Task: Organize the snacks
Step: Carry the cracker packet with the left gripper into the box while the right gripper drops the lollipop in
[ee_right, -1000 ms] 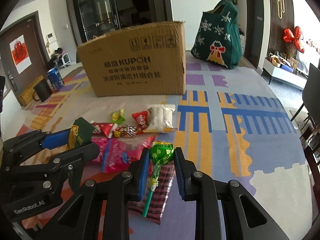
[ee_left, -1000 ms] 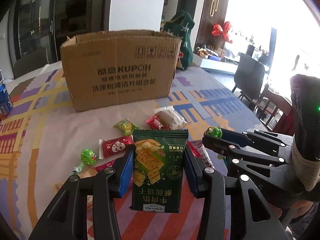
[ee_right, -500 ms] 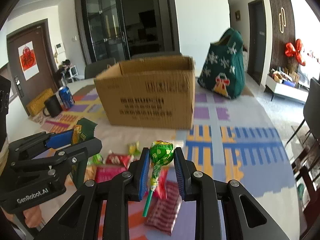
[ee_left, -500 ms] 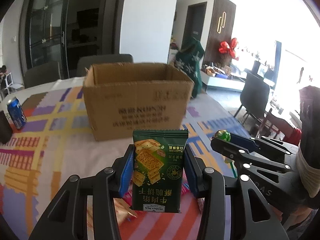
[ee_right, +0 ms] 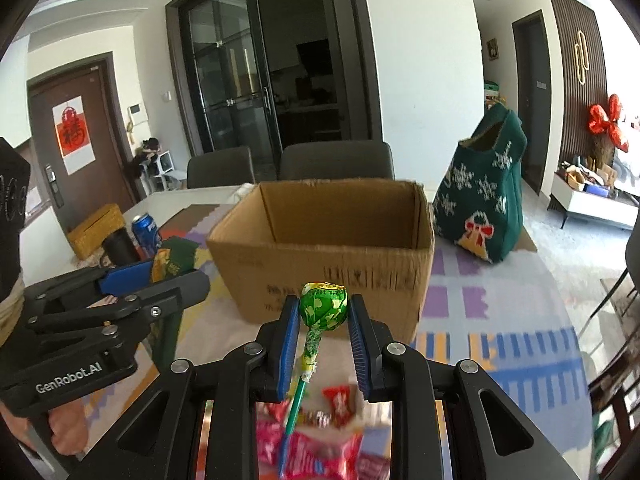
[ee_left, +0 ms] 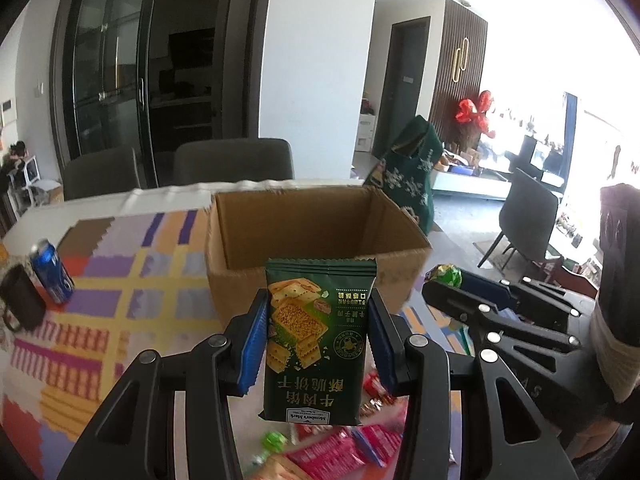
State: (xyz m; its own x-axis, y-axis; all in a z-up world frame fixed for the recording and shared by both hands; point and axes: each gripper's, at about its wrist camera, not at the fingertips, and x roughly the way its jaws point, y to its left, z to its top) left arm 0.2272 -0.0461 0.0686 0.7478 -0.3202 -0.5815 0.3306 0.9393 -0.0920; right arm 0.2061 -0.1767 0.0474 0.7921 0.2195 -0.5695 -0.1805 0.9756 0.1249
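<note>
Basically nothing's been boxed yet: a cracker packet (ee_left: 318, 340) is pinched in the left claw (ee_left: 318, 342), a green lollipop (ee_right: 324, 310) in the right claw (ee_right: 324, 344), the cardboard box (ee_right: 332, 248) looks empty, and more snacks (ee_right: 316, 444) are left on the bench (ee_right: 500, 320).

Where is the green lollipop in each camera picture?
Left wrist view: the green lollipop peeks out at right of centre, at the tip of the right gripper, beside the cardboard box.
Right wrist view: the lollipop is at centre, clamped between the right gripper's blue pads, stick pointing down.
Shared landmark: the open cardboard box stands just behind it in both views.
</note>
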